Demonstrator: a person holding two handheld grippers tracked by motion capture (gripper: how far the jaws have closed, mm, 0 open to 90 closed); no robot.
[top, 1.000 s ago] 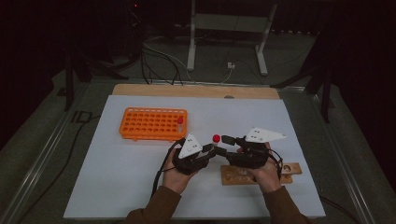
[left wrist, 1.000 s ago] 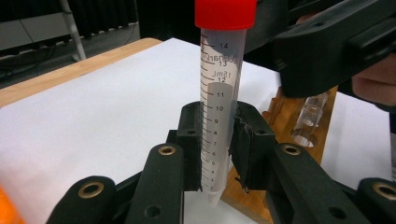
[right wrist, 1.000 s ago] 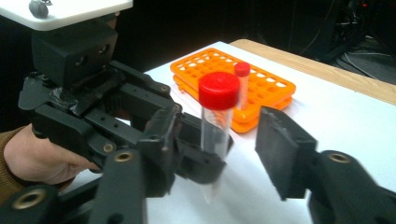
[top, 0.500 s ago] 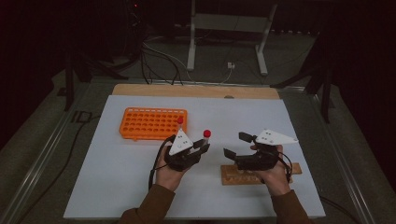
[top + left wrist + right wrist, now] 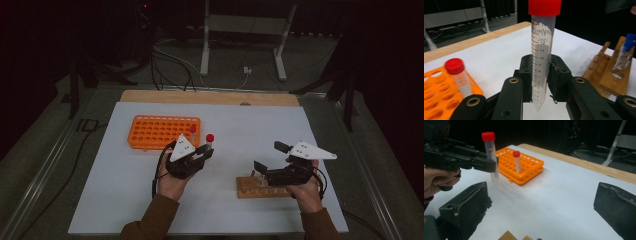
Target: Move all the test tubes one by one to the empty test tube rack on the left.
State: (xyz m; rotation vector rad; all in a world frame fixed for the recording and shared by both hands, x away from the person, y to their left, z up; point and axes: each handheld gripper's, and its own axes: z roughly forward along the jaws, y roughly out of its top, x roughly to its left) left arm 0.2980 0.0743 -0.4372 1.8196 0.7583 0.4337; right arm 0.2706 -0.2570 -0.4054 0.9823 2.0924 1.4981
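My left gripper (image 5: 202,154) (image 5: 541,77) is shut on a clear graduated tube with a red cap (image 5: 209,142) (image 5: 541,50), held upright above the white mat just right of the orange rack (image 5: 162,131). One red-capped tube (image 5: 193,131) (image 5: 517,162) stands in that rack's near right corner. My right gripper (image 5: 270,157) (image 5: 541,205) hovers over the wooden rack (image 5: 260,188). Its jaws have just been opening and stand wide apart with nothing between them. The wooden rack (image 5: 609,75) holds blue-capped tubes (image 5: 627,45).
A white mat (image 5: 235,125) covers the table, with a wooden strip (image 5: 210,97) along its far edge. Beyond the table lie cables and a metal stand's legs (image 5: 240,40) on a dark floor.
The two grippers met at the tube a second ago and have drawn apart. The left carried the tube left toward the orange rack. The right opened and slid right.
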